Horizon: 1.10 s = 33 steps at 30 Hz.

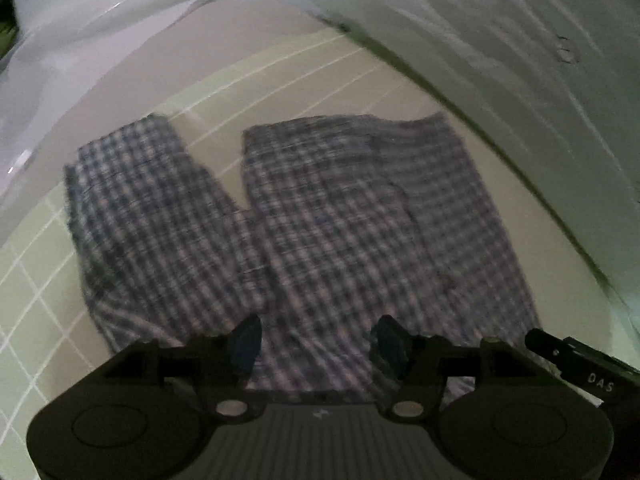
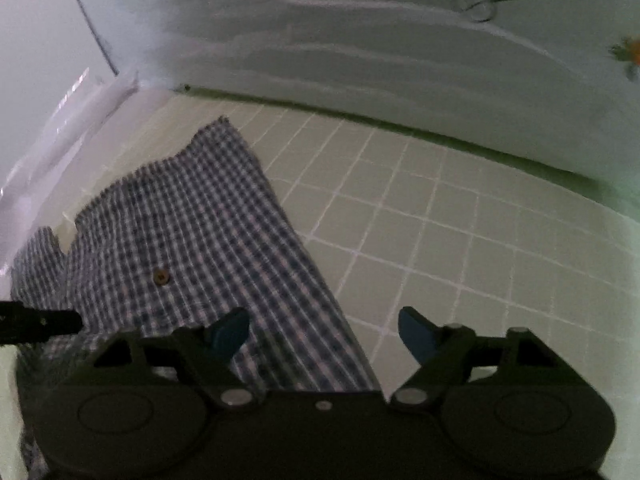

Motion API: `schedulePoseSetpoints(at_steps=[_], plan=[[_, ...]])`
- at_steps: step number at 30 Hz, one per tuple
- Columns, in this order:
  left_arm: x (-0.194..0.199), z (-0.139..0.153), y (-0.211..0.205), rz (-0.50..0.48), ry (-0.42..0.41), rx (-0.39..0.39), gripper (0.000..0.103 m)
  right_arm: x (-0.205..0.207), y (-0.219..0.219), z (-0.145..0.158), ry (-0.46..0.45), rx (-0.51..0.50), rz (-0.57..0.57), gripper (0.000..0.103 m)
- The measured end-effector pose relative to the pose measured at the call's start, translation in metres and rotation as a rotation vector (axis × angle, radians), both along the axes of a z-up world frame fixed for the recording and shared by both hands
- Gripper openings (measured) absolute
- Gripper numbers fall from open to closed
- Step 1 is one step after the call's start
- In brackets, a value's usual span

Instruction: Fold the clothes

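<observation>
Checked shorts [image 1: 304,216] spread flat on gridded counter [image 1: 36,280], waistband end beneath left claw [image 1: 318,344]. Left claw open, gripping nothing. Right claw [image 2: 324,334] open, straddling shorts' right edge; nothing gripped.

Both grippers tilted downward, jaws parted

Left gripper [image 1: 318,344] has its blue pads apart, nothing pinched; right gripper [image 2: 324,338] stands wider, nothing held; its tip shows at the left gripper's right.

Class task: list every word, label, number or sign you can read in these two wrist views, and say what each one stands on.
"DAS": white letters on the black right gripper at the left wrist view's edge.
A small pale mark on the left gripper body: too blurred to read.
Checked shorts, gridded mat: no text.
</observation>
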<state>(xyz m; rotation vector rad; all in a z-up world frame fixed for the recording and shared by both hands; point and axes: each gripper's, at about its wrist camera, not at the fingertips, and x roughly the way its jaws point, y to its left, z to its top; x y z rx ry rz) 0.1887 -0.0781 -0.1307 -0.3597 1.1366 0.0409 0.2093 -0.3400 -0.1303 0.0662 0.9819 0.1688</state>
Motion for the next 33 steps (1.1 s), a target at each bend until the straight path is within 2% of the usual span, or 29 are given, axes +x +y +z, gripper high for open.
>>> schedulePoseSetpoints(at_steps=[4, 6, 7, 8, 9, 11, 12, 14, 16, 19, 23, 26, 28, 29, 31, 33], plan=[[-0.002, -0.004, 0.003, 0.004, -0.009, -0.007, 0.066, 0.01, 0.004, -0.014, 0.039, 0.014, 0.004, 0.07], [-0.002, -0.004, 0.001, -0.001, -0.019, 0.005, 0.065, 0.007, 0.009, -0.016, 0.02, -0.005, 0.027, 0.067], [-0.002, -0.004, -0.002, -0.01, -0.026, 0.004, 0.064, 0.005, 0.011, -0.016, 0.014, -0.018, 0.043, 0.062], [0.0, -0.005, -0.003, -0.021, -0.031, -0.002, 0.062, 0.003, 0.013, -0.016, 0.008, -0.031, 0.058, 0.052], [0.002, -0.005, -0.005, -0.032, -0.035, -0.007, 0.05, 0.001, 0.014, -0.015, 0.005, -0.042, 0.076, 0.045], [0.006, -0.005, -0.011, -0.06, -0.031, 0.004, 0.014, -0.001, 0.016, -0.014, -0.003, -0.064, 0.113, 0.004], [0.009, -0.004, -0.013, -0.073, -0.029, 0.008, 0.007, -0.003, 0.014, -0.014, -0.007, -0.058, 0.116, 0.002], [0.02, 0.002, -0.02, -0.084, -0.051, -0.027, 0.006, -0.006, 0.011, -0.012, -0.015, -0.044, 0.119, 0.002], [0.032, 0.013, -0.029, -0.096, -0.089, -0.061, 0.005, -0.008, -0.001, -0.005, -0.038, -0.022, 0.073, 0.001], [0.051, 0.031, -0.043, -0.116, -0.149, -0.113, 0.005, -0.014, -0.025, 0.018, -0.12, -0.011, -0.008, 0.001], [0.063, 0.1, -0.094, -0.256, -0.341, -0.152, 0.004, -0.036, -0.067, 0.074, -0.302, -0.054, -0.142, 0.001], [0.04, 0.163, -0.117, -0.353, -0.497, -0.25, 0.004, -0.073, -0.099, 0.127, -0.467, -0.071, -0.262, 0.001], [0.01, 0.198, -0.119, -0.418, -0.582, -0.341, 0.004, -0.113, -0.113, 0.16, -0.573, -0.054, -0.331, 0.001], [-0.005, 0.206, -0.119, -0.447, -0.6, -0.353, 0.004, -0.135, -0.118, 0.174, -0.624, -0.046, -0.361, 0.001], [-0.037, 0.211, -0.117, -0.505, -0.604, -0.371, 0.005, -0.184, -0.12, 0.188, -0.69, -0.11, -0.39, 0.001], [-0.063, 0.194, -0.116, -0.546, -0.553, -0.365, 0.005, -0.223, -0.119, 0.182, -0.676, -0.149, -0.409, 0.001]])
